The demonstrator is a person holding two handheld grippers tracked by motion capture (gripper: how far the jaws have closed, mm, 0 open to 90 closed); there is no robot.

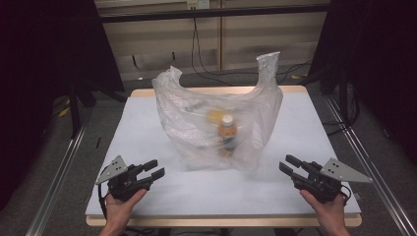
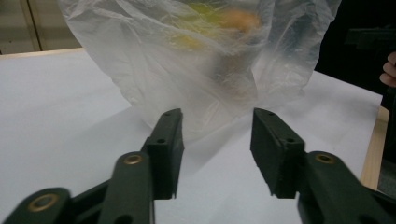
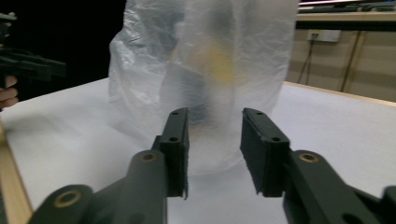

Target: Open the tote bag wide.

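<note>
While both sets of fingers stand part way open with nothing between them, the left gripper (image 1: 153, 169) and the right gripper (image 1: 289, 164) hover low near the front of the table (image 1: 147, 123). Each one points at the plastic bag (image 1: 216, 118), which stands in the middle of the table, well apart from both. Its two handles stick up, and a bottle (image 1: 227, 132) with a white cap stands inside with something yellow that is too blurry to name.

I think the bag could tip or slide if only one side gets pushed, because it is thin and floppy. The bottle could fall over inside. A pinch low down may grab only loose plastic and slip.

Bare table lies on both sides of the bag and in front of it, so there is plenty of room. The front edge is close behind the hands.
</note>
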